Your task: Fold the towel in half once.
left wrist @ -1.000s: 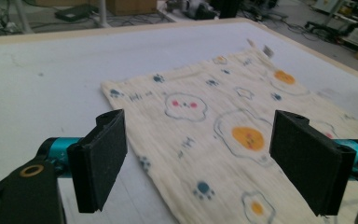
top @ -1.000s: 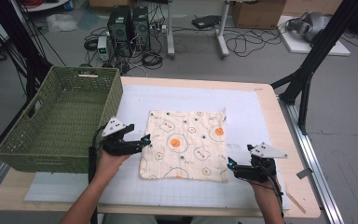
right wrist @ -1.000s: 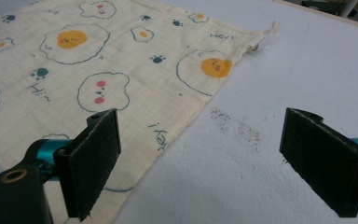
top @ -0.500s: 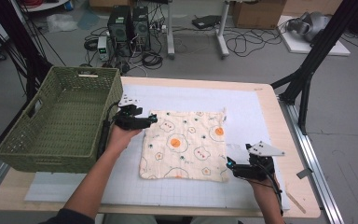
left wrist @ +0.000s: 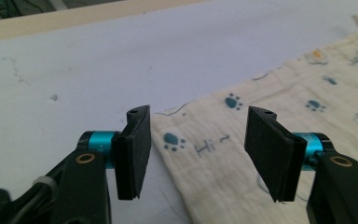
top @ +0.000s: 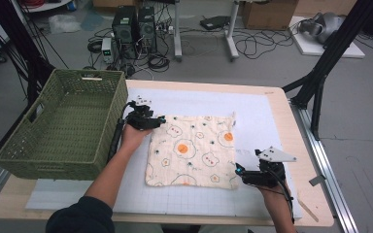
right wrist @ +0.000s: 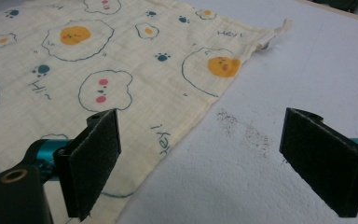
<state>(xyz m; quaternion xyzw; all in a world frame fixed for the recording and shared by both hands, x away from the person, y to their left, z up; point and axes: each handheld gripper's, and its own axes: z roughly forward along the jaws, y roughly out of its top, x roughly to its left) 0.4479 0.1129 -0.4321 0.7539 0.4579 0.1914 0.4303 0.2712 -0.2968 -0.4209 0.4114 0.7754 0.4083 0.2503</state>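
- Two grippers bracket one cloth: nearest the person, the right gripper sits low on the white mat, its jaws pointing toward 9 o'clock at the near right corner of the egg-print cloth.
- In the right gripper view that right gripper stands wide open with nothing held; the cloth's right edge runs up between the pads, the left pad over fabric, the right pad over bare mat.
- Lying flat and spread near the middle of the mat, the cloth is almost square, with its slightly longer side running from 6 to 12 o'clock in the high view and a small loop at the far right corner.
- Farther off, the left gripper is at the far left corner of the cloth, jaws pointing toward 3 o'clock, forearm reaching up from 6 o'clock beside the green woven basket.
- In the left gripper view the left gripper has just been closing yet the pads remain apart; the cloth corner with its paw print lies between them, not pinched.
- Judging by this, the left hand is the one about to grip, and the corner lies straight ahead of and just under its jaws; the right hand needs only a short push toward 9 o'clock to take its own corner.
- At 9 o'clock of the mat, the basket stands touching neither cloth nor jaws.
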